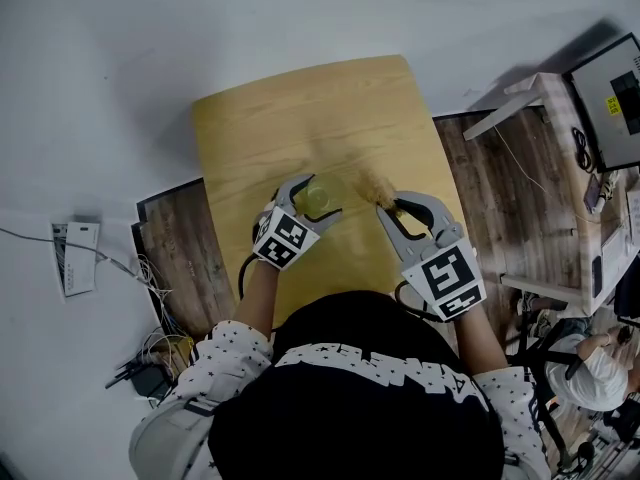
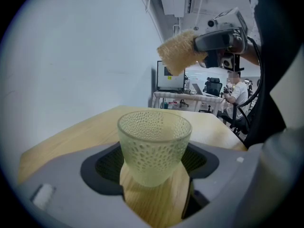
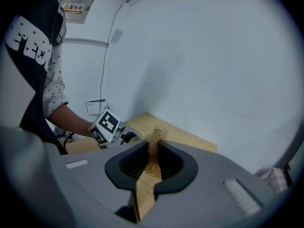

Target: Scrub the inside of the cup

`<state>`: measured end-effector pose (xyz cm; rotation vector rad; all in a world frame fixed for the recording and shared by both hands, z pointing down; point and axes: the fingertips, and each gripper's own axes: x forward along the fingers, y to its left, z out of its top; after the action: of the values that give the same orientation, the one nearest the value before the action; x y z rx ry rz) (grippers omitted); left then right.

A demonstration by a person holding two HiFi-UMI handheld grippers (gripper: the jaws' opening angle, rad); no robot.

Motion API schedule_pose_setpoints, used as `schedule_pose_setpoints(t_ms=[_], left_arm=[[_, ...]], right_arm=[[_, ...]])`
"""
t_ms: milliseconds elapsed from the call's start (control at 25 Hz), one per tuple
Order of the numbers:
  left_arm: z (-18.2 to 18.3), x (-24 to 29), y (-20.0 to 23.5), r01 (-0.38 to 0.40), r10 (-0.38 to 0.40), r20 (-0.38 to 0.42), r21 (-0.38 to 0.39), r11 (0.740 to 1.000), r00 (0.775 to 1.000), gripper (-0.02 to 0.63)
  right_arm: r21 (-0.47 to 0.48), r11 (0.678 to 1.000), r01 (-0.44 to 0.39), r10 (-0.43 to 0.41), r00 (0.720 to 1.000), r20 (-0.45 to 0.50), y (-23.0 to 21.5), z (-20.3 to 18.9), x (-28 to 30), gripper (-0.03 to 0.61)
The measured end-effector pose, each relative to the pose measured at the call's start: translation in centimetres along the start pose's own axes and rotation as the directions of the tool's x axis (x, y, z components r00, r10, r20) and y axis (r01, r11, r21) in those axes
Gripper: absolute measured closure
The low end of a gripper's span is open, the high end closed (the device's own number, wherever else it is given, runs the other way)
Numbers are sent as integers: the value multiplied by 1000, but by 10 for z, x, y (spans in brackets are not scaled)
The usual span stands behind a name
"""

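Observation:
A pale green dimpled glass cup stands upright on the wooden table, and my left gripper is shut on its sides. In the left gripper view the cup fills the space between the jaws, its inside empty. My right gripper is shut on a tan fibrous scrubber, held just right of the cup and apart from it. In the left gripper view the scrubber hangs above and beyond the cup's rim. The right gripper view shows the scrubber pinched between the jaws.
The table is small, with its edges close on the left, right and far sides. A desk with a monitor stands to the right. Cables and a paper lie on the floor at left. A seated person is at lower right.

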<state>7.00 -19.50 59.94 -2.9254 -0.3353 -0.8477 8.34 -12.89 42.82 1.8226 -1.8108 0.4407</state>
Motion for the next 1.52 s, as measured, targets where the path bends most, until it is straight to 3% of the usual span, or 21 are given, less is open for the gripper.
schedule_pose_setpoints(t_ms=[360,1040,1320,1520], left_arm=[[-2,-4,5,-10,10,-1,-62,998,1000,244],[-2,-12,8,-30,30,1,-99,995,1000,239],[13,-31,10,-62,67,46,-103,993,997,236],[34,-57,13,-133,142,114,-88,987,983,236]], right_arm=[[-3,1000,-2,2,1000,-2,-1,1,2,522],[0,1000,7,-7,1000,7,-2,1,-1,522],[1,1000,15,-15,999,32,-2,4,-5,522],[5,1000,22,-22,998,55,-1,5,-13,522]])
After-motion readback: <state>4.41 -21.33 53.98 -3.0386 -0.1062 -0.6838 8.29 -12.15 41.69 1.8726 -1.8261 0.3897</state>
